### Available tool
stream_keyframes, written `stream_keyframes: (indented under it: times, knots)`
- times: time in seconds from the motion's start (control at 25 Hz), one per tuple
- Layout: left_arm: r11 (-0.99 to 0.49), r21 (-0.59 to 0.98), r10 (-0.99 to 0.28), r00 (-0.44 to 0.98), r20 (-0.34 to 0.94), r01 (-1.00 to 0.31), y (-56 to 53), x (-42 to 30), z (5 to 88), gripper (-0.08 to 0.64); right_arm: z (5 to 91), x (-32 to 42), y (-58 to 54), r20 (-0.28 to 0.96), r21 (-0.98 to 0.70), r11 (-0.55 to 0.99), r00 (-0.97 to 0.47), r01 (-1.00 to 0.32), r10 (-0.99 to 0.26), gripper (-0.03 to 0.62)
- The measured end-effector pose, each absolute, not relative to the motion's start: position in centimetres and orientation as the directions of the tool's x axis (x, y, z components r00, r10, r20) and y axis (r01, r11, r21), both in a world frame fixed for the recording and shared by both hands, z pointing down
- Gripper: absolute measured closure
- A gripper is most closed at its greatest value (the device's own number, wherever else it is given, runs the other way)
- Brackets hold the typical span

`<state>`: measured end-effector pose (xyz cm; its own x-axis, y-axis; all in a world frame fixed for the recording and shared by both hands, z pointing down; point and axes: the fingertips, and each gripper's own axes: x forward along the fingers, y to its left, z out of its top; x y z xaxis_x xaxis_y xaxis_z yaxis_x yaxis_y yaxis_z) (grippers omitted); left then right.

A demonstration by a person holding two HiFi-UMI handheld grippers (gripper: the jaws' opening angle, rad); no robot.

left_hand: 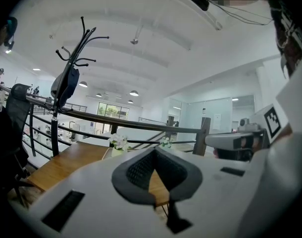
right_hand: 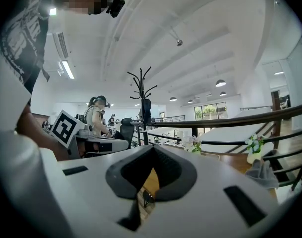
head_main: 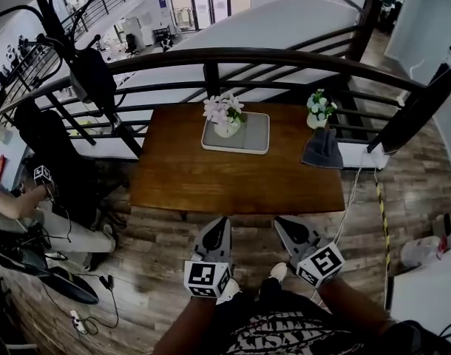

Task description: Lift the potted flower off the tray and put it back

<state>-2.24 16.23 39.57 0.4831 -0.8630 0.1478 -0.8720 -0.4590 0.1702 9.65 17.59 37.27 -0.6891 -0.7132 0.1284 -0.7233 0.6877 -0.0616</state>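
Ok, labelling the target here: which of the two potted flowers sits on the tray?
The pink-flowered pot, standing on the grey tray. The white-flowered pot stands off the tray at the far right, beside a grey cloth.

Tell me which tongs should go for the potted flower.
Left, probably: the left tongs line up almost straight with the flower; the right tongs sit off to its right. Both shut and empty.

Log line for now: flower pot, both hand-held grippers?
potted flower: on tray | left hand-held gripper: shut, empty | right hand-held gripper: shut, empty | contact: none
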Motion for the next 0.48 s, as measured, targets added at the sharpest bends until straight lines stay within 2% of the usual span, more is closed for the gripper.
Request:
stream_keyframes:
  times: [0.48]
  knots:
    - [-0.462,0.189,-0.857,0.491,0.155,-0.866,17.6,-2.9,39.6,0.554,37.5,8.6,19.2,0.13,-0.072,0.671,-0.674,-0.738,-0.727,0.603]
